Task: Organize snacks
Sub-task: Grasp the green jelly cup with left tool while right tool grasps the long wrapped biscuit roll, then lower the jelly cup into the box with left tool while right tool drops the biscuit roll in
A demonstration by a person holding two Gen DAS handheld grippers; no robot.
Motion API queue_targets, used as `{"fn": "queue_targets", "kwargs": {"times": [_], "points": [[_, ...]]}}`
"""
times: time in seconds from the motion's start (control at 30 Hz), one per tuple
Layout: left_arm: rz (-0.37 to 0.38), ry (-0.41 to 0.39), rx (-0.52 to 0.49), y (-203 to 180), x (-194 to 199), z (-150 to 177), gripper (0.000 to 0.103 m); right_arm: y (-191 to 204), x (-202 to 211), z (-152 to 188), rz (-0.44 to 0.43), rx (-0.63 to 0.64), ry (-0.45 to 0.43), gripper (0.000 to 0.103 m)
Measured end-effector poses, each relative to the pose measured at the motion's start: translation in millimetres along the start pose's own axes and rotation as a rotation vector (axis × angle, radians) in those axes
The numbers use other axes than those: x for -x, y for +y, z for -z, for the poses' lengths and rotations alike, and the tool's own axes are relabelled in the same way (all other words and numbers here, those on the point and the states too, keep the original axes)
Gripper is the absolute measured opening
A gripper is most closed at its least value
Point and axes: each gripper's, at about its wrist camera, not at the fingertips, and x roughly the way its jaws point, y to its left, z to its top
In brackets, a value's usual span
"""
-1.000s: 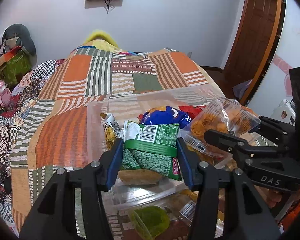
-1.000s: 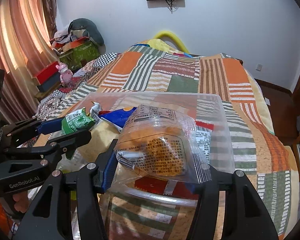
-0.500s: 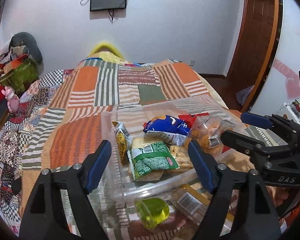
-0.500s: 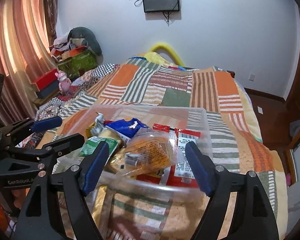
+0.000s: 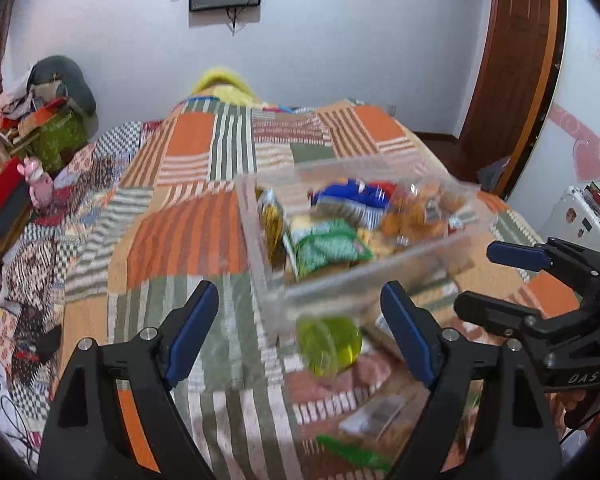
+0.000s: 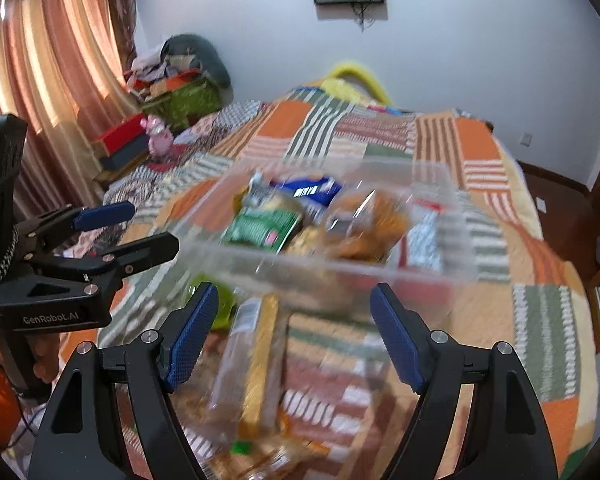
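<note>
Snack-filled clear bin [image 5: 364, 292] blocks ahead; quilt [image 5: 188, 236] leftward lies bare.

Both views are bright and evenly lit, daylight soft across the pale wall [image 5: 340, 60]. In the right wrist view the light comes from the upper left of the frame, glowing warm orange through the curtain [image 6: 48, 60]. Motion blur smears the middle of each picture: the clear bin [image 5: 360, 280] and its packets are streaked, the quilt [image 5: 188, 240] stripes run together, and the lower centre is softest. The black frames at the bottom stay sharp. Fisheye bending curves the door [image 5: 512, 60] at the upper right, and the corners fall to black. Faint glare glints on the bin's plastic.
</note>
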Motion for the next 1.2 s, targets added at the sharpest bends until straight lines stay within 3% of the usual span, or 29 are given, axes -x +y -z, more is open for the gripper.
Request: {"fn": "queue_targets", "kwargs": {"times": [0.13, 0.43, 0.63, 0.73, 1.0, 1.1, 1.2], "points": [[0.004, 0.046, 0.011, 3.5, -8.3, 17.7, 0.084, 2.6, -16.0, 7.1, -0.020, -0.009, 0.061, 0.075], [0.029, 0.112, 0.017, 5.9, -26.5, 39.3, 0.084, 7.1, -40.7, 17.5, -0.042, 0.002, 0.158, 0.060], [0.054, 0.137, 0.011, -0.6, -39.0, 40.8, 0.083, 9.6, -44.3, 20.2, -0.080, 0.017, 0.183, 0.037], [0.068, 0.151, 0.020, -3.0, -47.2, 38.1, 0.083, 7.2, -38.3, 22.0, -0.070, 0.022, 0.161, 0.036], [0.108, 0.195, 0.046, -8.2, -70.8, 34.4, 0.069, -9.5, -23.2, 27.8, -0.022, 0.007, 0.125, 0.034], [0.096, 0.214, 0.048, -10.0, -80.5, 34.7, 0.055, -15.3, -17.6, 29.4, -0.017, -0.015, 0.113, 0.034], [0.094, 0.207, 0.055, -10.0, -81.2, 36.4, 0.054, -19.7, -11.5, 32.4, -0.007, -0.031, 0.100, 0.034]]}}
